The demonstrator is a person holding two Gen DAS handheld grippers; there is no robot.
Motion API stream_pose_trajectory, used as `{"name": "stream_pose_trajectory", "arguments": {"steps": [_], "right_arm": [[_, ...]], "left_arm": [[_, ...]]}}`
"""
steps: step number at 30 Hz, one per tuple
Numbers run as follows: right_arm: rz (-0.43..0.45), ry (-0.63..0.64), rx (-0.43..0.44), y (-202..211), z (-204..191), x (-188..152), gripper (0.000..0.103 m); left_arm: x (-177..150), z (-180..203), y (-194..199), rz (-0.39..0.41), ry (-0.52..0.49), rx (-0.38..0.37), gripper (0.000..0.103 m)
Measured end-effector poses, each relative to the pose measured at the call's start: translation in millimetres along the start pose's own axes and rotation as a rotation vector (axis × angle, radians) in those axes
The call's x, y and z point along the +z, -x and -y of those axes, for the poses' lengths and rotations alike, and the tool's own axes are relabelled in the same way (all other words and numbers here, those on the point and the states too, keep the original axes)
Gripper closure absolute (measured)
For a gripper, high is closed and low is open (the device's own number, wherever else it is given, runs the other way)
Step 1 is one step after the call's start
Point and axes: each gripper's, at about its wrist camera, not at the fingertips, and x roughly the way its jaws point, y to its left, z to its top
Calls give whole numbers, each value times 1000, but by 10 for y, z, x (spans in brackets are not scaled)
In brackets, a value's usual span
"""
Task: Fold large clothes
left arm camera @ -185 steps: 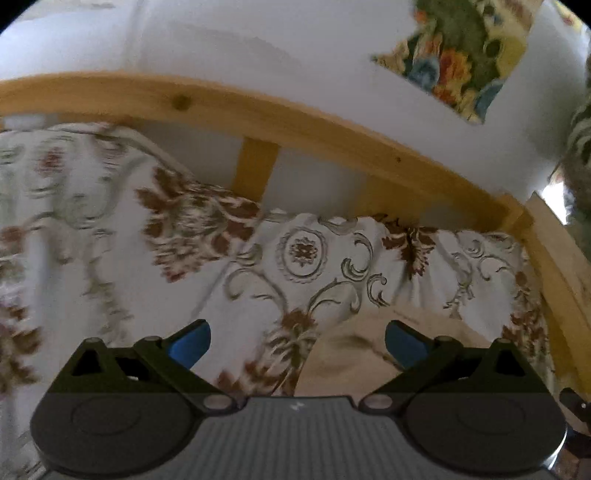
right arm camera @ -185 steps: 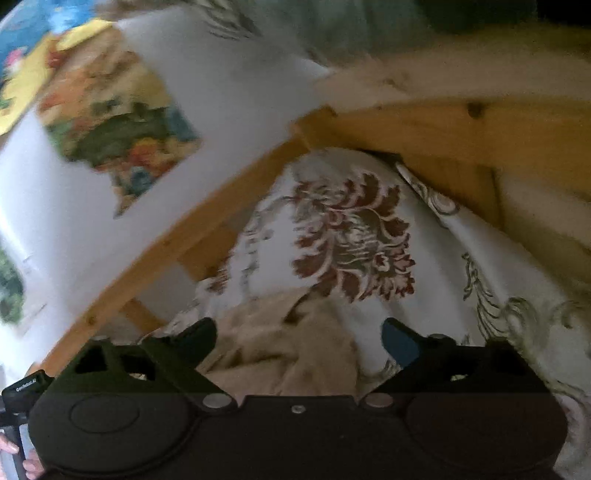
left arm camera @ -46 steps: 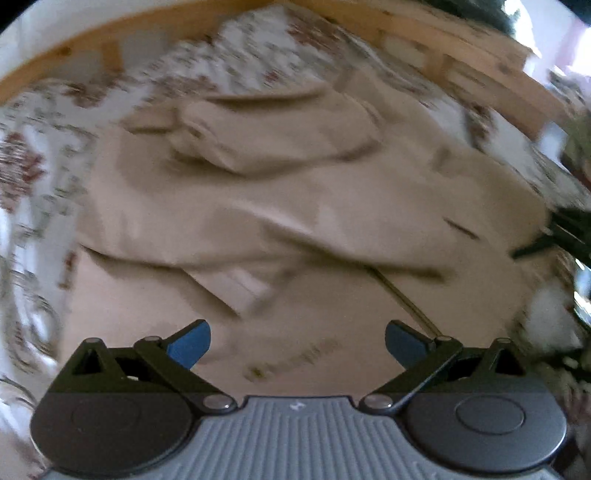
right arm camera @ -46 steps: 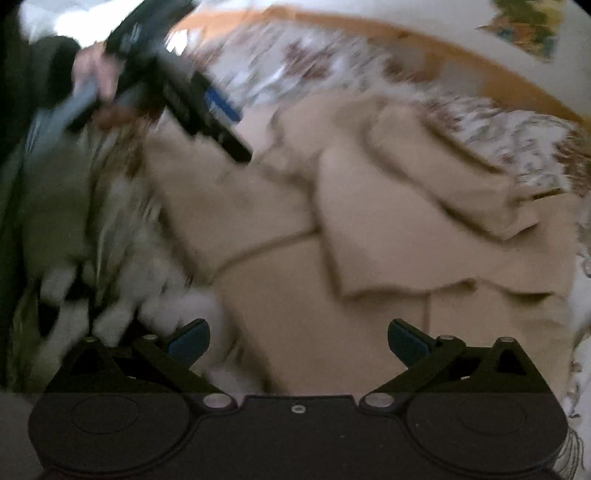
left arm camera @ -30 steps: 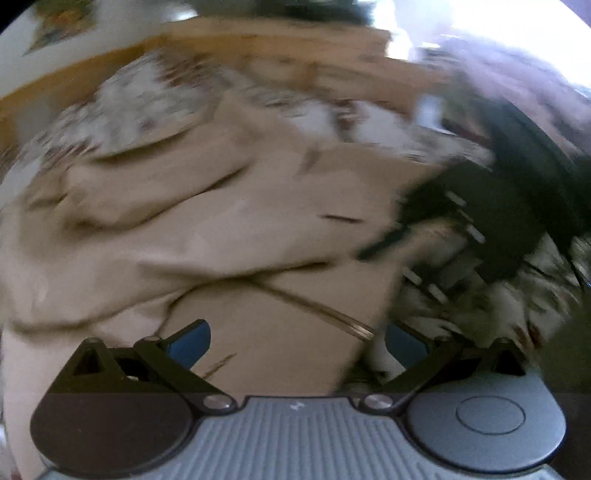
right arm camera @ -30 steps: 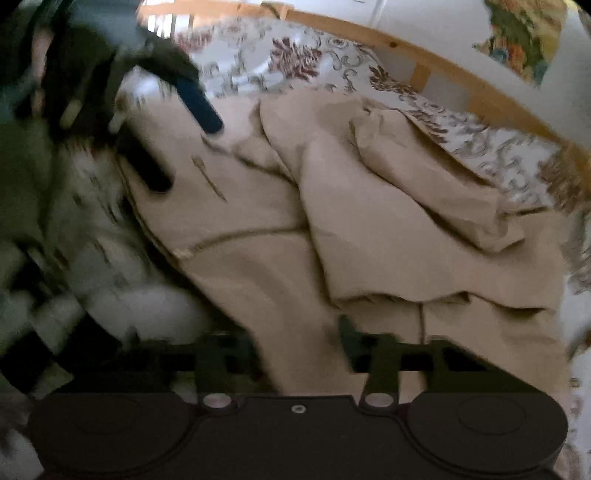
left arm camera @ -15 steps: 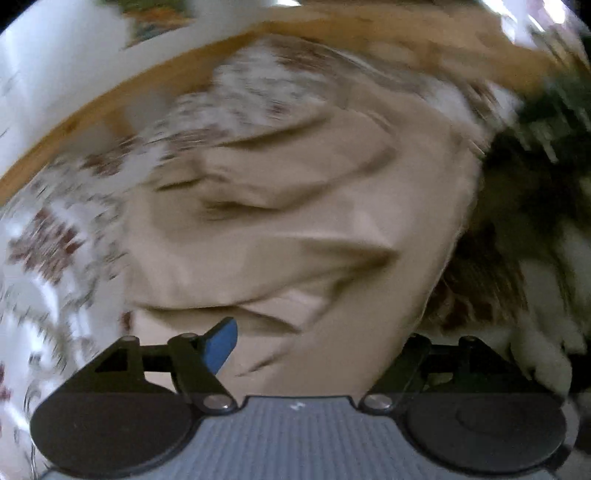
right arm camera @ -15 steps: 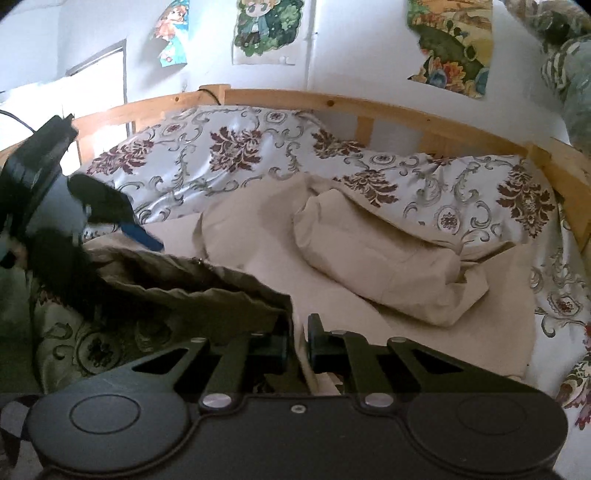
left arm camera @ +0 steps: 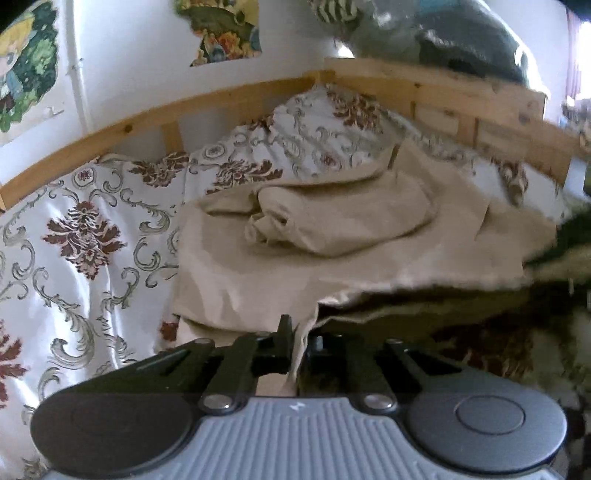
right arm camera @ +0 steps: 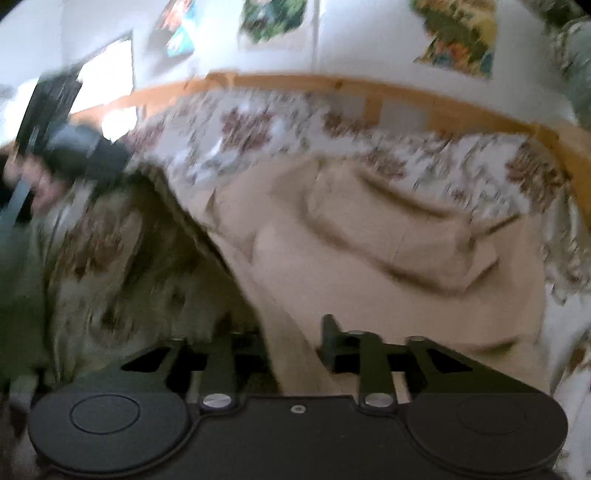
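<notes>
A large beige garment [left arm camera: 332,236] lies half folded on the flowered bedspread [left arm camera: 85,236], with a rolled sleeve or hood on top. My left gripper [left arm camera: 299,347] is shut on its near hem, which is lifted off the bed. In the blurred right wrist view the same garment [right arm camera: 369,258] spreads ahead, and my right gripper [right arm camera: 295,350] is closed on its hem edge, the cloth bunched between the jaws. The left gripper [right arm camera: 70,147] and the hand holding it show at the far left of that view.
A wooden bed rail [left arm camera: 229,99] curves around the back and right of the bed. Posters [left arm camera: 221,33] hang on the white wall. Dark bedding [left arm camera: 461,37] is piled over the rail at the top right. A patterned blanket [left arm camera: 498,332] lies under the lifted hem.
Both grippers closed on the garment's near hem and raised it off the bed. The hem now moves toward the far side, and the right view has gone blurred.
</notes>
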Motion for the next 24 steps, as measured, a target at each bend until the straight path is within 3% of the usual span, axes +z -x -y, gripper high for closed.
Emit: {"name": "stream_pose_trajectory", "arguments": {"steps": [2,5,6,8,11,14,18,21,24], "right_arm": [[-69,57,-20,-13,-102,-151,53],[-145,169,-126,-9,-236,-400,54],[-164,201,-187,-7,-259,-480,58],[-164,189,-260,28,-227,-581,82],[-93,107,-294,187,-121,-575,93],[-41,101,-301,363,-84,-422,95],[31,126,-286,637,58,-81,95],[62,132,-294,648,281,209,95],[62,169,-340,394,520,404,95]], "left_arm": [[-8,-4,-20,-3,8,-5,96],[-27,-39,-22,-14,33,-13,97],[-34,-46,-13,-19,40,-16,97],[-41,-58,15,-25,50,-27,98],[-44,-50,150,-18,53,-28,100],[-7,-152,394,1,108,-72,100],[262,-271,518,31,100,-94,100],[522,-338,293,34,11,-29,100],[771,-330,-118,35,-91,70,100]]}}
